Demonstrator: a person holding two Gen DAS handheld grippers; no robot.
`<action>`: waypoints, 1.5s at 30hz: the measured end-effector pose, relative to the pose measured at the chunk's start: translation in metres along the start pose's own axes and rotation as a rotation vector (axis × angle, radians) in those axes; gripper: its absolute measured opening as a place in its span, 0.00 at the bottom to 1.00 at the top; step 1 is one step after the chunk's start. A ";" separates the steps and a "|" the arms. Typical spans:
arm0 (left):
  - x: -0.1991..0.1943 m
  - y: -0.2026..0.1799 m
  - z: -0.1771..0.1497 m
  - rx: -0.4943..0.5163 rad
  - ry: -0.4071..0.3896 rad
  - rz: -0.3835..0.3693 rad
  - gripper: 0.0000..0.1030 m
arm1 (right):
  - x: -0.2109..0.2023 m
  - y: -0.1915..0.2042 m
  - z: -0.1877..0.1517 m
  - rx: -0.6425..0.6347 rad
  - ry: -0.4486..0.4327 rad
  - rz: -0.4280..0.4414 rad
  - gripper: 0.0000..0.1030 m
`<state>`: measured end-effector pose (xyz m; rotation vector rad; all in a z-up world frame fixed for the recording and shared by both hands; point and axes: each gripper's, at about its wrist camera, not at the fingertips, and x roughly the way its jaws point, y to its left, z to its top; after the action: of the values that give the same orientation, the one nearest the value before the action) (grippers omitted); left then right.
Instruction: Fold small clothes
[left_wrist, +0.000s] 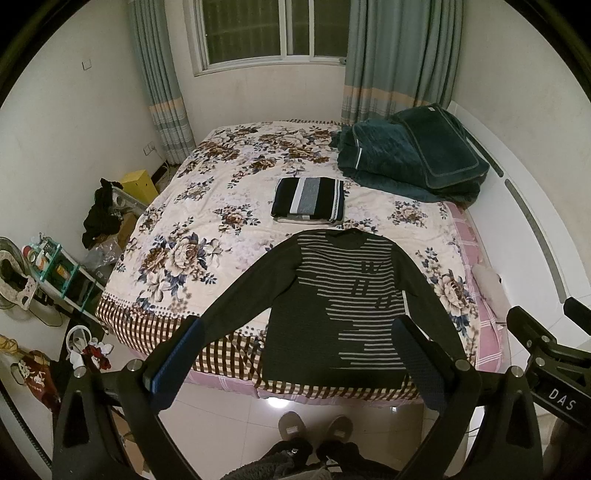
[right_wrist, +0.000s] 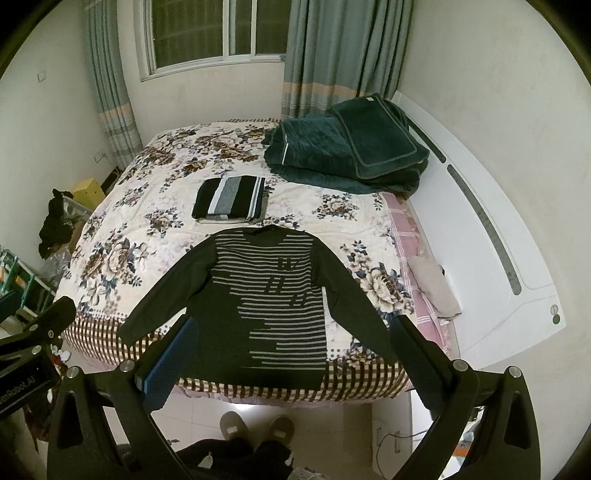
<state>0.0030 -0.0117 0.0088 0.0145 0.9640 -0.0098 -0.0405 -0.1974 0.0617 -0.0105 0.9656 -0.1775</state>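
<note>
A dark long-sleeved sweater (left_wrist: 343, 306) (right_wrist: 273, 306) with grey stripes lies flat, front up, at the near edge of the bed, both sleeves spread outward. Behind it rests a folded striped garment (left_wrist: 309, 200) (right_wrist: 229, 199) on top of a pale folded piece. My left gripper (left_wrist: 299, 354) hovers open above the sweater's hem, nothing between its fingers. My right gripper (right_wrist: 291, 350) is also open and empty, held over the same hem. Each gripper's body shows at the side edge of the other's view.
The bed (left_wrist: 207, 206) has a floral cover with a checked border. A heap of teal blankets (left_wrist: 413, 155) (right_wrist: 351, 147) fills its far right corner. A white headboard (right_wrist: 480, 229) runs along the right. Shelves and clutter (left_wrist: 55, 273) stand left. The person's slippers (left_wrist: 314, 428) are on the tiled floor.
</note>
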 end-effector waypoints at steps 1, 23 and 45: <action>-0.001 0.001 0.002 0.001 -0.001 0.001 1.00 | 0.000 0.000 0.000 -0.001 0.001 0.000 1.00; -0.004 0.002 0.006 0.001 -0.003 -0.005 1.00 | 0.000 0.000 0.003 -0.002 -0.001 0.000 1.00; 0.025 0.001 0.022 -0.005 -0.048 0.030 1.00 | 0.020 -0.002 0.014 0.067 0.015 0.005 1.00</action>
<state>0.0355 -0.0112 0.0007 0.0242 0.9161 0.0193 -0.0178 -0.2032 0.0536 0.0549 0.9740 -0.2051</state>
